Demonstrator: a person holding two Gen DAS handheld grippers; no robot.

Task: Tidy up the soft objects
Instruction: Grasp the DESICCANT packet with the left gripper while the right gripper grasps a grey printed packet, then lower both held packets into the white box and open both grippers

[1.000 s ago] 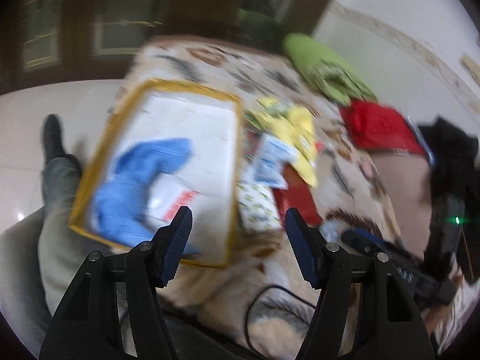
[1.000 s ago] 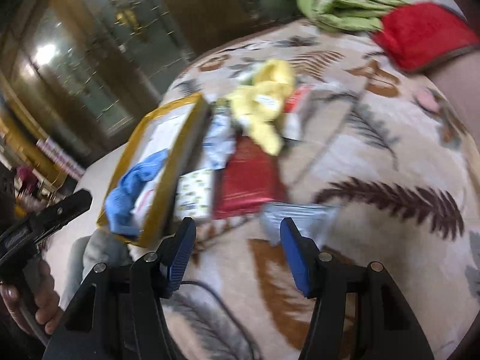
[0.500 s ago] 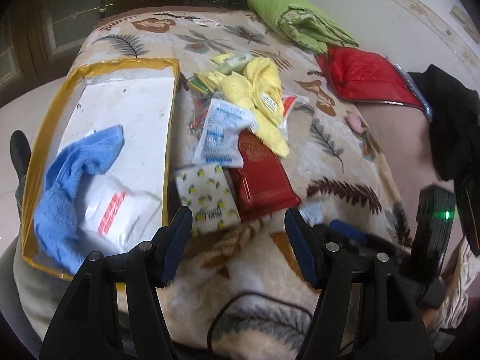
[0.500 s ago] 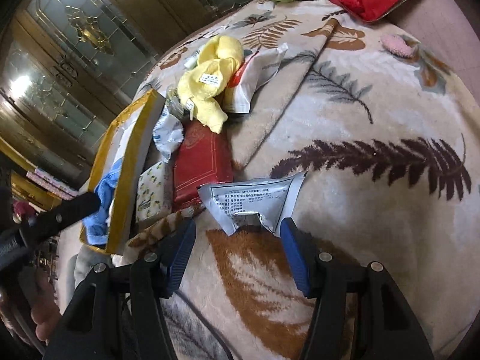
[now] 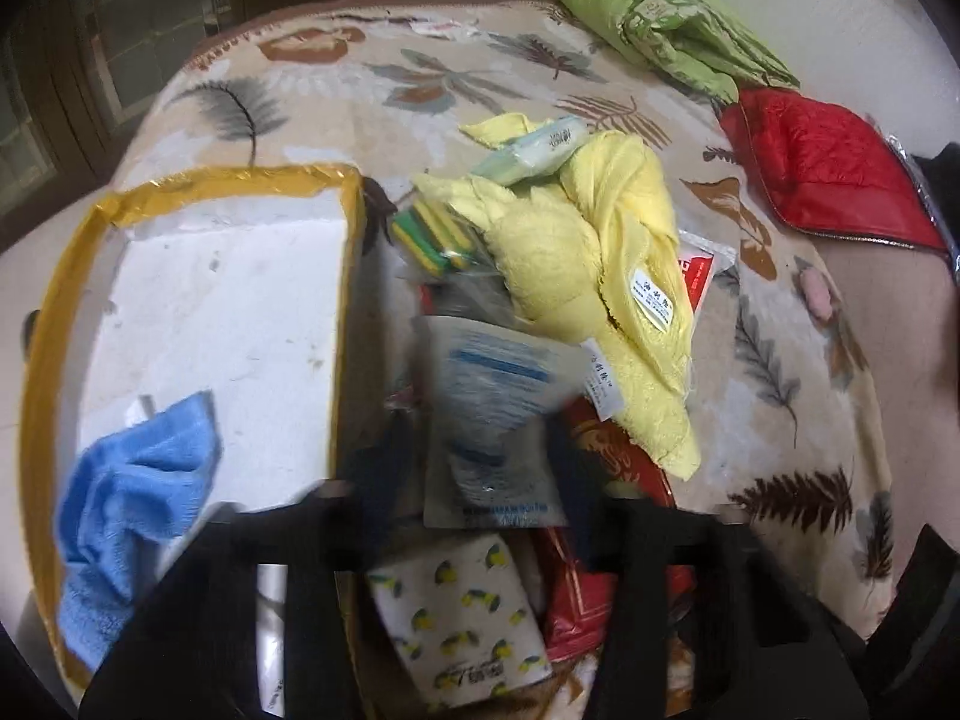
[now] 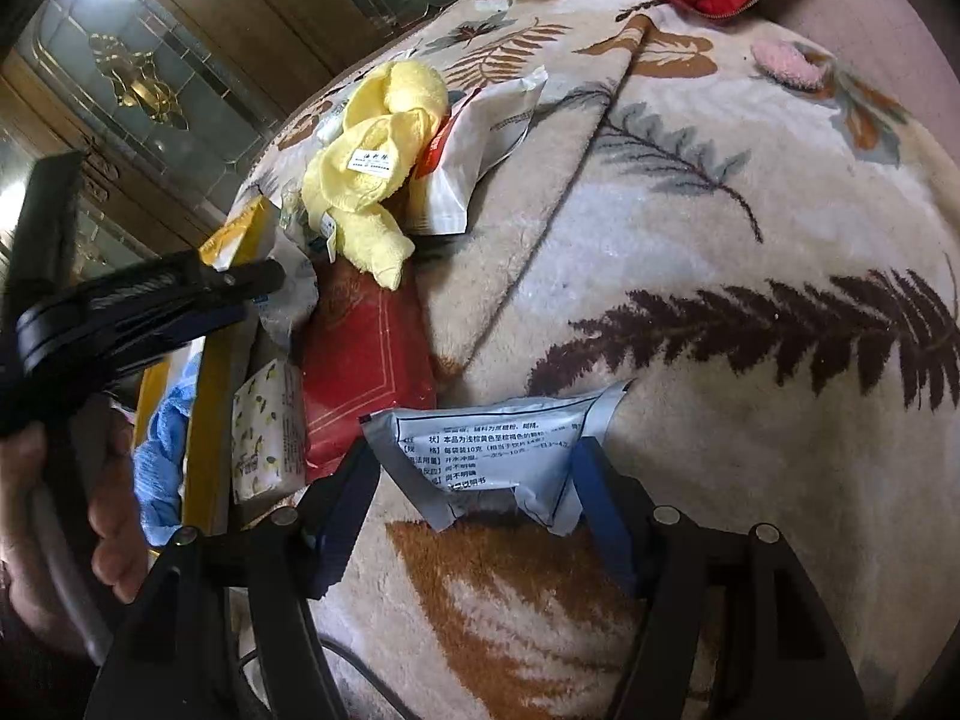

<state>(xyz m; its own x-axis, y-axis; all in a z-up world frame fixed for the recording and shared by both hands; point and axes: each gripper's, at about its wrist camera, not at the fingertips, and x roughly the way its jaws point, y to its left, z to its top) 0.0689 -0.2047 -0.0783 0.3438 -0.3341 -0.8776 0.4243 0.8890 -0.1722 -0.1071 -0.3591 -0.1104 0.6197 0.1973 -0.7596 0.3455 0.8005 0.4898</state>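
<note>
We have swung our left gripper [image 5: 474, 468] over the pile, jaws closing around the blue-printed packet [image 5: 498, 414], while our right gripper [image 6: 474, 516], jaws opening, straddles the grey sachet [image 6: 498, 450].

A leaf-patterned blanket [image 6: 690, 210] covers the surface, cream with brown, grey and orange fronds. At its far end lie a folded green quilt [image 5: 660, 30] and, just beside it, a red quilted cushion [image 5: 822, 168] with a zip edge. Behind the blanket stands a dark wooden cabinet [image 6: 150, 96] with patterned glass doors and gold ornament. A black cable [image 6: 360, 672] runs across the blanket at the near edge. Pale wall [image 5: 840, 18] rises beyond the quilt.
</note>
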